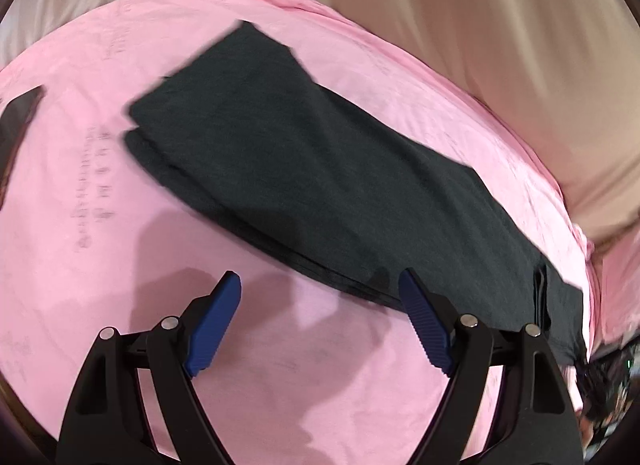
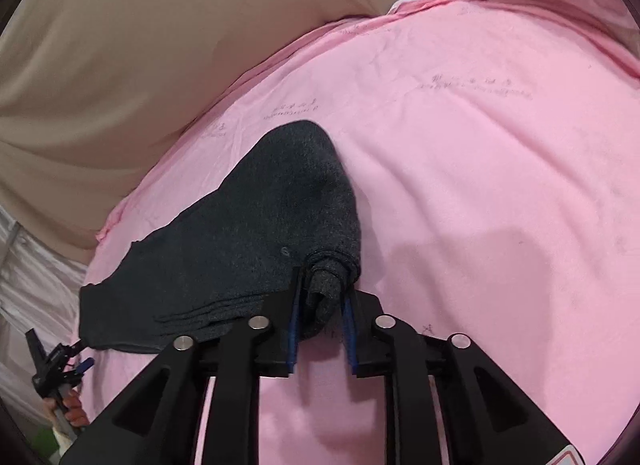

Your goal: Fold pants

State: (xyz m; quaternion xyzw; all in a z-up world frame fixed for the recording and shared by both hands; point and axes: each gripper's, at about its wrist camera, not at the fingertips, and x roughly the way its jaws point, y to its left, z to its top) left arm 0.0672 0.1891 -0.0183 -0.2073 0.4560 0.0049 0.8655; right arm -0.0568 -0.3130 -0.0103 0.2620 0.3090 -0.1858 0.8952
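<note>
Pants: the dark grey pants (image 1: 280, 161) lie folded in a long strip on the pink sheet (image 1: 80, 185). The layers are stacked at the near edge.

Pants in my right view: one end (image 2: 280, 217) is lifted off the sheet and bunched up. The rest runs off to the left.

My left fingers: my left gripper (image 1: 320, 317) is spread wide with nothing in it. It hangs over bare pink sheet, just beside the near edge of the pants. The blue pad (image 1: 424, 329) on the right side is very close to the dark cloth, but I cannot tell if it touches.

My right fingers: my right gripper (image 2: 320, 329) has a rolled bit of the pants between its blue pads (image 2: 293, 325). The cloth fills the gap and the pads press on it from both sides, so I am pinching the pants.

Sheet: it is pink and a bit wrinkled, with faint grey writing (image 2: 476, 87) on it. It covers a soft bed.

Behind the bed: tan cloth (image 1: 500, 33) hangs in folds.

Far left in my right view: my other gripper (image 2: 60, 361) and a bit of my hand (image 2: 74, 409) show small at the far end of the pants.

Dark thing: something dark (image 1: 20, 113) sits at the left edge of the sheet. I cannot tell what it is.
</note>
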